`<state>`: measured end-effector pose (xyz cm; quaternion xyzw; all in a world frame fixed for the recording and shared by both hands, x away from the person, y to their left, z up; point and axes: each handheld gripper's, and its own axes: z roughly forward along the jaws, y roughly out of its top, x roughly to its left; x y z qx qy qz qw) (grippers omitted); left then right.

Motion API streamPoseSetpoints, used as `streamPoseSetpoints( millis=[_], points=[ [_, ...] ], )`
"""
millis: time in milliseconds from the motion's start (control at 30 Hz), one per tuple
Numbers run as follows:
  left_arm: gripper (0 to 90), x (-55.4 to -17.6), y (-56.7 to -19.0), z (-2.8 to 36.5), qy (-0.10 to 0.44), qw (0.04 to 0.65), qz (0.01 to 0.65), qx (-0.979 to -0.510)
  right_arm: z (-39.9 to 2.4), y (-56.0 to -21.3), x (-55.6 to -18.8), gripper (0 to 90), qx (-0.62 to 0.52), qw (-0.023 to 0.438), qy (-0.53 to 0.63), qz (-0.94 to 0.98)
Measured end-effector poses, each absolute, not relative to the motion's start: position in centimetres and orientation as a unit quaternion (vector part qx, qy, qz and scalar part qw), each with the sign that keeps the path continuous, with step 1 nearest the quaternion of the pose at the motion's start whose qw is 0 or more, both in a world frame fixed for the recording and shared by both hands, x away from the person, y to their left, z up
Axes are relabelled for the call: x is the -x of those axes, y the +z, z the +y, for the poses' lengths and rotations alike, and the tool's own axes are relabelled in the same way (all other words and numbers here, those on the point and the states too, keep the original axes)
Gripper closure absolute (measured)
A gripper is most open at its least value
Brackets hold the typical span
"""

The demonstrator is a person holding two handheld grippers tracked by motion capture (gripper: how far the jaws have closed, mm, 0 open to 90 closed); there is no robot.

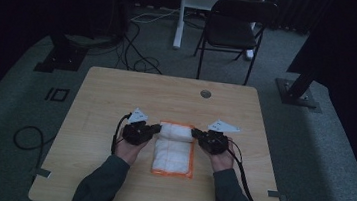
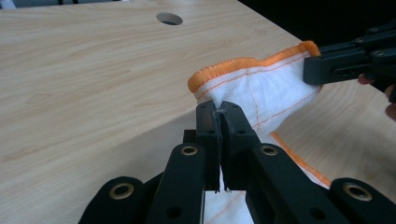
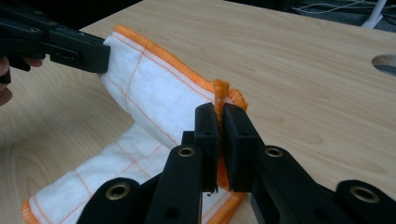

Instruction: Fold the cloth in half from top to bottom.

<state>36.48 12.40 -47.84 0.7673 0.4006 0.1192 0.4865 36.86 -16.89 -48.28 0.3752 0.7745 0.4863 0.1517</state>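
Forearms entered from near tabletop edge (image 1: 56,188). Left gripper (image 1: 152,130) was clamped on cloth's left far corner; in left gripper view jaws pinched white fabric of cloth (image 2: 261,88). Right gripper (image 1: 198,134) was clamped on opposite far corner, jaws pressed onto orange hem (image 3: 219,95). White orange-edged cloth (image 1: 175,149) lay mid-tabletop between grippers, far edge lifted and curled over, near part flat. Cable hole (image 1: 206,94) sat farther back. Dark chair (image 1: 234,28) stood on floor beyond tabletop.
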Motion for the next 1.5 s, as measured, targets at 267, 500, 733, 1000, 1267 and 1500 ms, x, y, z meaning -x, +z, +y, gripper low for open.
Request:
streamPoseSetpoints(
  millis=[267, 500, 733, 1000, 1267, 1500],
  points=[
    [88.0, -35.6, -48.3, 12.6, 0.118, 0.486, 0.401, -0.767, -17.0, -48.9, -36.0, 85.3, -0.377, 0.139, 0.492, 0.772],
    [88.0, -34.9, -48.6, 12.7, 0.117, 0.485, 0.399, -0.769, -16.9, -49.1, -35.4, 85.3, -0.373, 0.138, 0.489, 0.776],
    [88.0, -34.3, -48.9, 12.8, 0.112, 0.483, 0.399, -0.772, -16.9, -49.5, -34.7, 85.3, -0.372, 0.133, 0.488, 0.778],
    [88.0, -33.5, -49.2, 12.8, 0.109, 0.481, 0.395, -0.775, -17.0, -49.8, -33.8, 85.3, -0.367, 0.128, 0.483, 0.784],
    [88.0, -32.8, -50.0, 12.8, 0.1, 0.477, 0.398, -0.777, -17.0, -50.6, -33.4, 85.3, -0.368, 0.121, 0.476, 0.79],
    [88.0, -32.4, -50.6, 12.8, 0.094, 0.473, 0.402, -0.778, -17.0, -51.0, -32.9, 85.3, -0.367, 0.113, 0.469, 0.795]
  ],
)
